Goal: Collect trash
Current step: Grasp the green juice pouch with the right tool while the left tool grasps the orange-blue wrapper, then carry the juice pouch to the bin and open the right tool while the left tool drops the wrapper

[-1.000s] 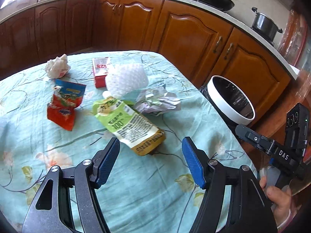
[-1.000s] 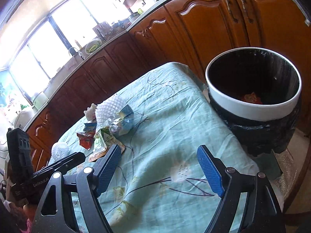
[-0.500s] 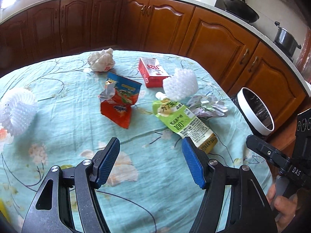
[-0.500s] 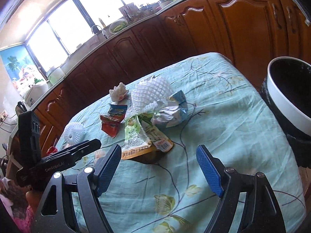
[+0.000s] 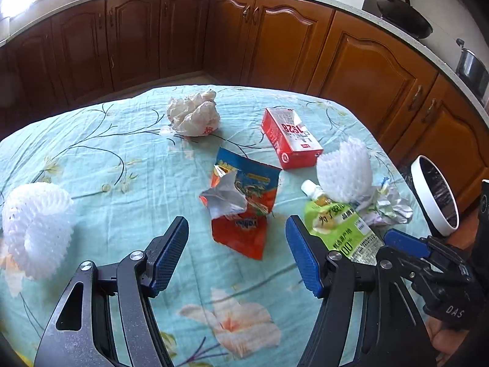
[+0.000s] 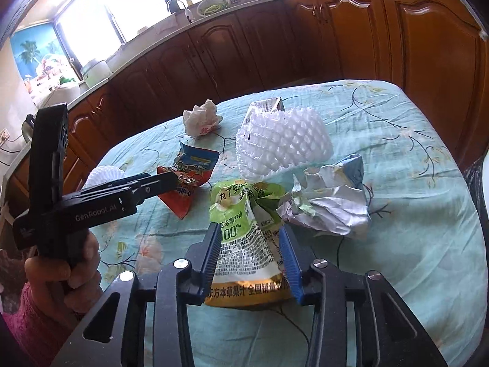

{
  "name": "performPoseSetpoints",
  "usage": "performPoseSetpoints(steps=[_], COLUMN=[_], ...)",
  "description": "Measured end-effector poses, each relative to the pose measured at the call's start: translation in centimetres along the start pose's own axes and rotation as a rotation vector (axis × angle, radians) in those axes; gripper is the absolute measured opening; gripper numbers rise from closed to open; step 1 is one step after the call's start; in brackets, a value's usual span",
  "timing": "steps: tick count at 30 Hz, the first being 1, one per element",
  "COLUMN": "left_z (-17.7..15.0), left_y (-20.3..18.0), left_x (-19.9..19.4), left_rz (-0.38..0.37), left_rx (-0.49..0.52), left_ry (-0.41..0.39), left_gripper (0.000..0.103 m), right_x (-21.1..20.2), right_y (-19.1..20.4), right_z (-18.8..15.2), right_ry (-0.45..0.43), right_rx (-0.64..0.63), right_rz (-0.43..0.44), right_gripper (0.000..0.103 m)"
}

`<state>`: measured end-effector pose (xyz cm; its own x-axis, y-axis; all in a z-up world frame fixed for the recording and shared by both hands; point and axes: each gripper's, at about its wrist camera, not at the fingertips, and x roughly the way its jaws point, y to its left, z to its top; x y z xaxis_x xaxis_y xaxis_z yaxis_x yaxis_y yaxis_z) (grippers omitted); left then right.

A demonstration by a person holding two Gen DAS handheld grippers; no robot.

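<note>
Trash lies on a table with a teal floral cloth (image 5: 91,159). My right gripper (image 6: 250,257) is closed on a green juice pouch (image 6: 244,229), its blue pads pressing both sides; the pouch also shows in the left wrist view (image 5: 339,229). My left gripper (image 5: 238,253) is open and empty, just in front of a red and blue snack wrapper (image 5: 244,202), also in the right wrist view (image 6: 189,177). A white-rimmed black bin (image 5: 434,195) stands off the table's right edge.
A red carton (image 5: 287,137), a crumpled white bag (image 5: 195,116), white foam nets (image 5: 345,168) (image 5: 33,226) and crumpled foil wrappers (image 6: 333,202) lie on the cloth. Wooden cabinets (image 5: 275,39) ring the table.
My right gripper moved in over the green pouch and closed on it. My left gripper swung left and now faces the snack wrapper, still open.
</note>
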<state>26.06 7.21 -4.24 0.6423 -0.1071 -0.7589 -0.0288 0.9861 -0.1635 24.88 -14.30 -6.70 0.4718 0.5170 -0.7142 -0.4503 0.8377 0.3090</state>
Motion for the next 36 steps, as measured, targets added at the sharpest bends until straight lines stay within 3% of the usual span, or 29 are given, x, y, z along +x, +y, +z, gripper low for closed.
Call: performPoseSetpoints(steps=[2,3,7,11,13,14,25,36], left_z=[0.6,0.7,0.8,0.2,-0.1,-0.2,-3.0,-3.2], left_y=[0.4,0.5,0.4,-0.7,-1.1,-1.1,-3.6,-9.2], left_x=[1.1,1.7,2.8,2.1,1.3,0.8,-4.0,-6.2], left_rz=[0.001,0.002,-0.026,-0.010,-0.009,-0.018,-0.117,-0.226], left_rx=[-0.002,-0.003,0.006,0.060,0.072,0.072,0.079,0.167], left_ry=[0.014,0.022,0.045,0.022,0.012,0.005,-0.023,-0.044], left_gripper=[0.066,0.065,0.045,0.031,0.011,0.010,0.005,0.005], right_x=[0.9,1.1,0.2,-1.2,-2.2,-2.7,-9.2,-14.7], right_y=[0.1,0.1,0.6,1.0,1.0,1.0,-0.2,-5.1], right_z=[0.1,0.0,-0.4,-1.2,-1.7,-1.9,-4.4,-5.9], right_ry=[0.023,0.027,0.013,0.001,-0.013,-0.021,-0.114,-0.215], right_rx=[-0.012,-0.017,-0.031,-0.017,-0.007,0.001,0.064,0.162], right_rz=[-0.011,-0.015,0.000,0.025,0.038,0.046,0.063,-0.029], right_gripper=[0.023,0.023,0.006,0.003,0.003,0.003,0.003,0.003])
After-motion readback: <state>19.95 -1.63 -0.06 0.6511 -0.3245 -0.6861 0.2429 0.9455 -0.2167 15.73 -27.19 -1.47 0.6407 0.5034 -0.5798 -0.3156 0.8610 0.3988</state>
